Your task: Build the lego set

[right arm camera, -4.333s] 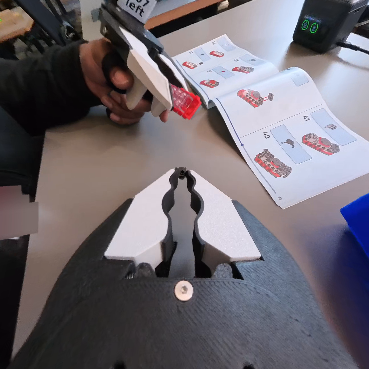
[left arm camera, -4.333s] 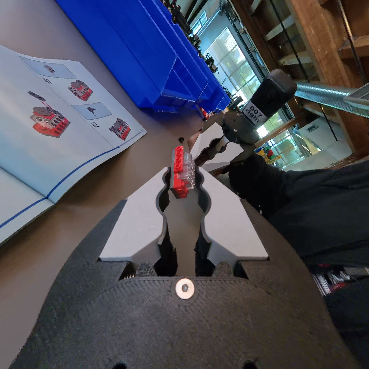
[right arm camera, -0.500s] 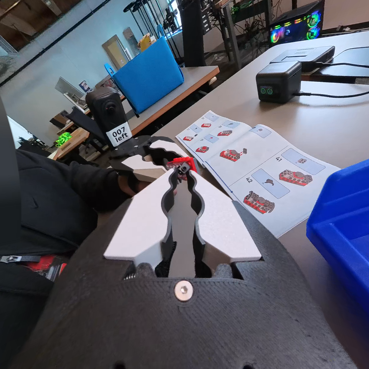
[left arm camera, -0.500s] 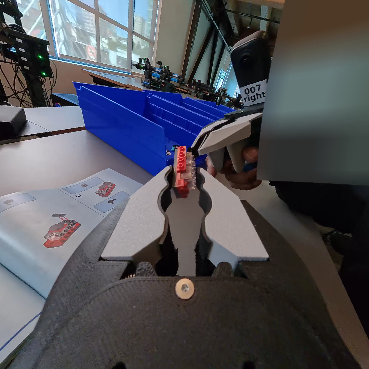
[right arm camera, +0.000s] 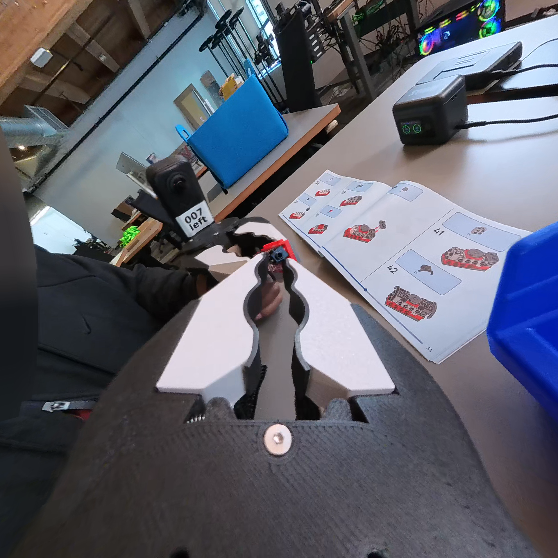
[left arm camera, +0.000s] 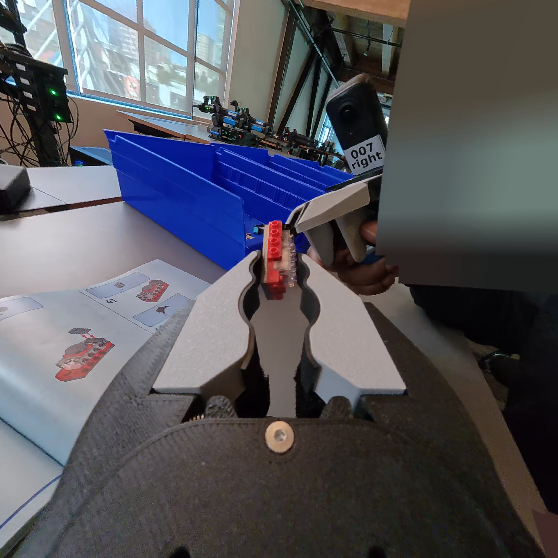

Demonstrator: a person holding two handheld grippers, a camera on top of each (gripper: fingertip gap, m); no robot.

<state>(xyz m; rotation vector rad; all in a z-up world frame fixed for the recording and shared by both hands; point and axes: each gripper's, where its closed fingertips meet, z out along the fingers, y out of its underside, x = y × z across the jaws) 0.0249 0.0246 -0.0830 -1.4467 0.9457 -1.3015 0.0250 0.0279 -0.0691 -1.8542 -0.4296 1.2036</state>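
My left gripper point(left arm camera: 279, 259) is shut on a small red and clear lego assembly point(left arm camera: 276, 250), held on edge above the table. My right gripper point(right arm camera: 277, 259) is shut on a tiny black lego piece point(right arm camera: 278, 255) at its fingertips. In the right wrist view that piece sits right against the red assembly point(right arm camera: 282, 244) held by the left gripper point(right arm camera: 241, 241). In the left wrist view the right gripper point(left arm camera: 294, 225) meets the top right of the assembly; the black piece is hidden there.
An open instruction booklet point(right arm camera: 401, 250) lies on the grey table point(right arm camera: 498, 169), also seen in the left wrist view point(left arm camera: 60, 347). Blue bins point(left arm camera: 196, 193) stand behind it, with one corner at the right point(right arm camera: 531, 317). A black box point(right arm camera: 431, 111) with cables sits farther back. A person's dark sleeve point(right arm camera: 90, 317) is at the left. The grippers are tip to tip, or close to it.
Both grippers rose from the table and came together over four seconds. In the last half second the right gripper's black piece stayed pressed at the assembly with only a slight shift.
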